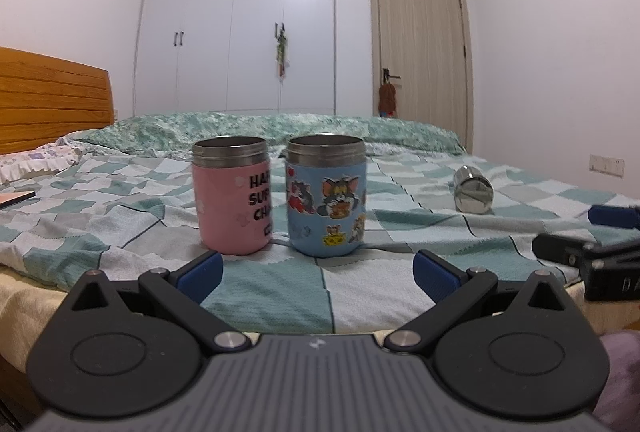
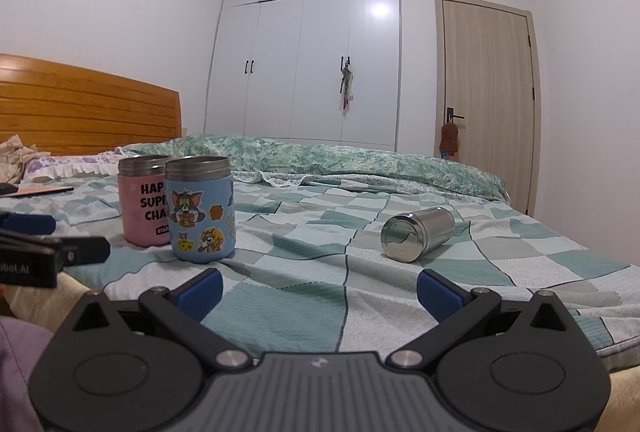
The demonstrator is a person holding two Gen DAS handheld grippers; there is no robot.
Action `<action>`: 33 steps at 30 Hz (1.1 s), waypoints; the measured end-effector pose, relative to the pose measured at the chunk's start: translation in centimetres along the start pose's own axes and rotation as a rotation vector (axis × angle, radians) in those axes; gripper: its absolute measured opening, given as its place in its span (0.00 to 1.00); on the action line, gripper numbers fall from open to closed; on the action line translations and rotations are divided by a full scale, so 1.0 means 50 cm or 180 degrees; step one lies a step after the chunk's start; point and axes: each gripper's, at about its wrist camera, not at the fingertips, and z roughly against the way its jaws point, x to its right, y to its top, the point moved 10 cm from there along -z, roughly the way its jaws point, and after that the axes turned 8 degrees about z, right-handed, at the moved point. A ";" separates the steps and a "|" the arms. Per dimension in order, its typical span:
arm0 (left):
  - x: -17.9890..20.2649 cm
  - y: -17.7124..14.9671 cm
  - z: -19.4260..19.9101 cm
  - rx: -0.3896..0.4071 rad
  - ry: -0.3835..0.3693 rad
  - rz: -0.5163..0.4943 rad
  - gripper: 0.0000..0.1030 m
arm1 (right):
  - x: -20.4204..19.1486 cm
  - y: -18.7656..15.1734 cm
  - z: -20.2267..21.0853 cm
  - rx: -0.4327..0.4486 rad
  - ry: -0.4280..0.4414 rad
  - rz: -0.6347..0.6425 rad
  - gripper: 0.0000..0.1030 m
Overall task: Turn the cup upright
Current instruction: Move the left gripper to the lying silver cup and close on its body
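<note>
A shiny steel cup (image 2: 416, 234) lies on its side on the checked bedspread, base toward me; it also shows in the left wrist view (image 1: 473, 194) at the right. A pink cup (image 1: 232, 195) and a blue cartoon cup (image 1: 326, 195) stand upright side by side; both also show in the right wrist view, pink (image 2: 140, 205) and blue (image 2: 200, 209). My left gripper (image 1: 318, 274) is open and empty, just short of the two upright cups. My right gripper (image 2: 320, 292) is open and empty, a short way in front of the steel cup.
The green-and-white checked bedspread (image 2: 320, 232) covers the bed. A rolled green quilt (image 2: 340, 159) lies along the far side. A wooden headboard (image 2: 80, 103) is at the left, white wardrobe (image 2: 312, 51) and door (image 2: 488, 91) behind. The other gripper (image 1: 592, 256) shows at the right edge.
</note>
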 end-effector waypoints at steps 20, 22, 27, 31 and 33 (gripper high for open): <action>0.318 0.163 -0.251 -0.0497 -0.0763 -0.0426 1.00 | 0.355 0.075 -0.130 -0.0342 -0.0137 -0.0132 1.00; 0.353 0.166 -0.310 -0.0649 -0.0771 -0.0496 1.00 | 0.402 0.074 -0.157 -0.0418 -0.0202 -0.0164 1.00; 0.415 0.150 -0.443 -0.0914 -0.0807 -0.0665 1.00 | 0.497 0.067 -0.215 -0.0495 -0.0343 -0.0339 1.00; 0.436 0.120 -0.532 -0.1140 -0.0876 -0.0742 1.00 | 0.530 0.054 -0.271 -0.0575 -0.0297 -0.0406 1.00; 0.440 0.104 -0.571 -0.1274 -0.0927 -0.0754 1.00 | 0.535 0.048 -0.302 -0.0637 -0.0268 -0.0364 1.00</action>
